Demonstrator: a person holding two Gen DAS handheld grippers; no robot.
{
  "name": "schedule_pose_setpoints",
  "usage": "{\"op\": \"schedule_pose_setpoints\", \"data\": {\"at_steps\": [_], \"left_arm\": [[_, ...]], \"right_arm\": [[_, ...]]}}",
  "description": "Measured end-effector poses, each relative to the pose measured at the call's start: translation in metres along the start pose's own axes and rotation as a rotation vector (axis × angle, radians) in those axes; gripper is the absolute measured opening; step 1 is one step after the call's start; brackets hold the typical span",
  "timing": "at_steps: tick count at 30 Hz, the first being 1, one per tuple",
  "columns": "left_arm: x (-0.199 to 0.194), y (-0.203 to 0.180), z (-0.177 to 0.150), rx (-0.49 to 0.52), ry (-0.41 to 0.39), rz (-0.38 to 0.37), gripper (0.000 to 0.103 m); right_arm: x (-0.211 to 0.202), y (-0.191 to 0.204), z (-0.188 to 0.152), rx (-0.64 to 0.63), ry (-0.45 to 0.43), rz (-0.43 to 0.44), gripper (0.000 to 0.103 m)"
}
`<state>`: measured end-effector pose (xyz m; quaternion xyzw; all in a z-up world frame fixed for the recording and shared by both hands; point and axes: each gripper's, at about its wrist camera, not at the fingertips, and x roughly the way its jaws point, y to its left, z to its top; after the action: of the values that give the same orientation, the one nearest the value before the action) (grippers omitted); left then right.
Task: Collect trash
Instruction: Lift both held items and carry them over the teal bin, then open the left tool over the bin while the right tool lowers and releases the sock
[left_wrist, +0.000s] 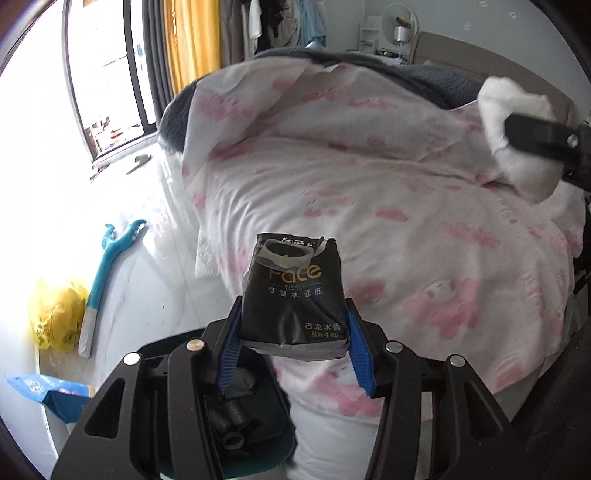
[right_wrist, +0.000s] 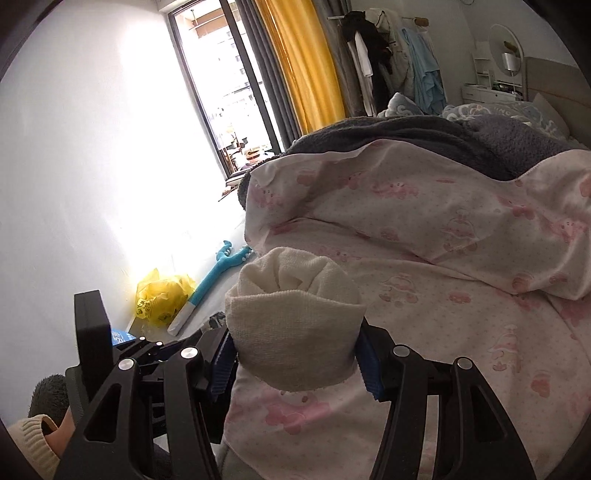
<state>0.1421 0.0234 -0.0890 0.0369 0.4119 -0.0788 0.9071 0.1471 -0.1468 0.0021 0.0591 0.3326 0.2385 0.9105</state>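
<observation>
My left gripper (left_wrist: 293, 339) is shut on a black tissue packet (left_wrist: 293, 295) printed "Face", torn open at the top, held over the edge of the bed. Below it stands a dark bin (left_wrist: 236, 417) with black rolls inside. My right gripper (right_wrist: 297, 358) is shut on a rolled white cloth (right_wrist: 295, 321), held above the pink quilt (right_wrist: 443, 277). The right gripper with the white cloth (left_wrist: 517, 122) also shows at the upper right of the left wrist view.
The bed carries a pink patterned quilt (left_wrist: 369, 184) and a grey blanket (right_wrist: 406, 136). On the floor lie a yellow plastic bag (left_wrist: 55, 314), a blue long-handled tool (left_wrist: 107, 273), a blue packet (left_wrist: 51, 391) and a white tissue (left_wrist: 207, 258). A window and a yellow curtain (right_wrist: 306, 62) stand behind.
</observation>
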Motion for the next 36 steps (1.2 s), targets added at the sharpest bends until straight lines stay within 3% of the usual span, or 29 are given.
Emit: {"op": "schedule_pose_setpoints", "data": {"at_steps": [16,36], "left_arm": [[0.014,0.070,-0.041,-0.151,0.131,0.038,0.054],[0.035,0.117,-0.098,-0.216,0.361,0.053,0.055]], "right_arm": [[0.040,0.073,-0.001,-0.082,0.051,0.094,0.058],[0.082,0.146,-0.014,-0.170,0.133,0.170,0.058]]}}
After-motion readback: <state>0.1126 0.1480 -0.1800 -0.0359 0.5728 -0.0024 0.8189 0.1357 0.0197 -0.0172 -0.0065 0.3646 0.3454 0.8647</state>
